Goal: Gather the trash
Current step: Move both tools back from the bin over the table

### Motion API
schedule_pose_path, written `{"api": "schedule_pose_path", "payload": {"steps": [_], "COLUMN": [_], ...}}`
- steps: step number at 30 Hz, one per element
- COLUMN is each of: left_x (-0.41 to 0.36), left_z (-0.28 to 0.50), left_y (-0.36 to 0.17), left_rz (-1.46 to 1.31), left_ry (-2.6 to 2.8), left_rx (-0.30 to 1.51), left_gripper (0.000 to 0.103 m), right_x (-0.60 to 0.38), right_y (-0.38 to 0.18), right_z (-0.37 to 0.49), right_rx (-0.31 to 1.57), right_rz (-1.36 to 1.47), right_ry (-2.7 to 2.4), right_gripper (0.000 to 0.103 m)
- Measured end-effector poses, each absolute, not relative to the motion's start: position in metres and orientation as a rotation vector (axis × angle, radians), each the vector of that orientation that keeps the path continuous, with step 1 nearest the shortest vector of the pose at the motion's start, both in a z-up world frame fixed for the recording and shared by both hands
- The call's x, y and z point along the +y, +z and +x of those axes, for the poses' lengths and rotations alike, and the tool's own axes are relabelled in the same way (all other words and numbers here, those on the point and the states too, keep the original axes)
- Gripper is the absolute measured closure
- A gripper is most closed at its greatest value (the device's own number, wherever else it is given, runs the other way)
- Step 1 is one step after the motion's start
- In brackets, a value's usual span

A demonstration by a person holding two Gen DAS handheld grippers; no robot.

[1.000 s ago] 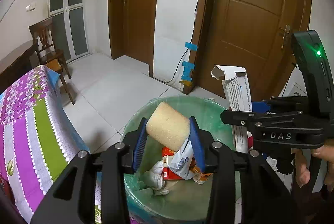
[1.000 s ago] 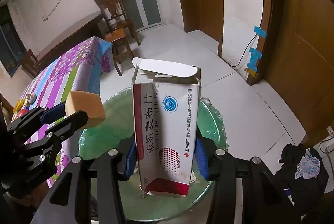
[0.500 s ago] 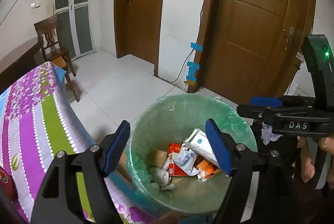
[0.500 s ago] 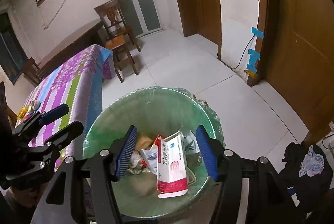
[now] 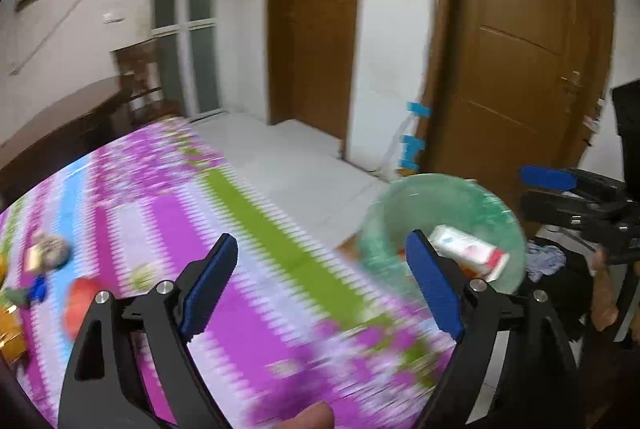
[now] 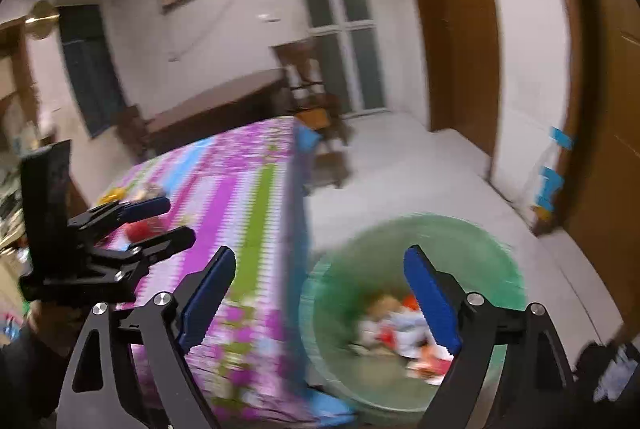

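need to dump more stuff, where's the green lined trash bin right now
The round green plastic-lined trash bin sits on the pale tiled floor, lower right in both wrist views, beside the edge of the purple striped tablecloth.

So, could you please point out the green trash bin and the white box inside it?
green trash bin (image 6: 472,229): right wrist view, far rim.
white box (image 5: 464,245): left wrist view, top face.

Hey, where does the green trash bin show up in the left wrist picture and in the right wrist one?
Left wrist view: the green trash bin sits right of centre, partly behind the right-hand blue pad of the left gripper.
Right wrist view: the bin is at lower centre-right, behind the right-hand pad of the right gripper.
Shared landmark: the striped purple and green tablecloth, left of the bin in both.
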State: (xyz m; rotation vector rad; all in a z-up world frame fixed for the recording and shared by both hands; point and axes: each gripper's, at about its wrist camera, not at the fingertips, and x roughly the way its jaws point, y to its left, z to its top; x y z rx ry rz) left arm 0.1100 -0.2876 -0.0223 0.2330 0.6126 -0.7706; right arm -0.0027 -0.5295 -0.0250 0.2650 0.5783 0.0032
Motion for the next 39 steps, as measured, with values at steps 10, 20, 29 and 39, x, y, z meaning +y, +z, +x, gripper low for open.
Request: {"api": "schedule_pose_path", "payload": {"steps": [10, 20, 29, 39], "left_x": [-0.108, 0.046, 0.108, 0.135], "left_z": [0.184, 0.259, 0.291, 0.307], "left_y": [-0.020, -0.015, -0.024, -0.032], "left_rz": [0.145, 0.038, -0.020, -0.047], "left_ry": [-0.439, -0.185, -0.131, -0.145], "left_rx": [0.680, 0.761, 0.794, 0.802], "left_gripper": [0.020, 0.020, 0.018, 0.016], "right_x": [-0.386, -0.216, -0.069, -0.028], "right_y": [-0.021, -0.015, -0.060, -0.092], "right_z": [0.079, 0.167, 0.286, 0.360], "right_rx": [0.643, 0.758, 0.986, 1.074], "right_rz": [0.194, 0.137, 0.154, 0.190], "right_ry": [0.303, 0.610, 0.728, 0.647], "right_gripper": [0.017, 0.017, 0.040, 0.038]}}
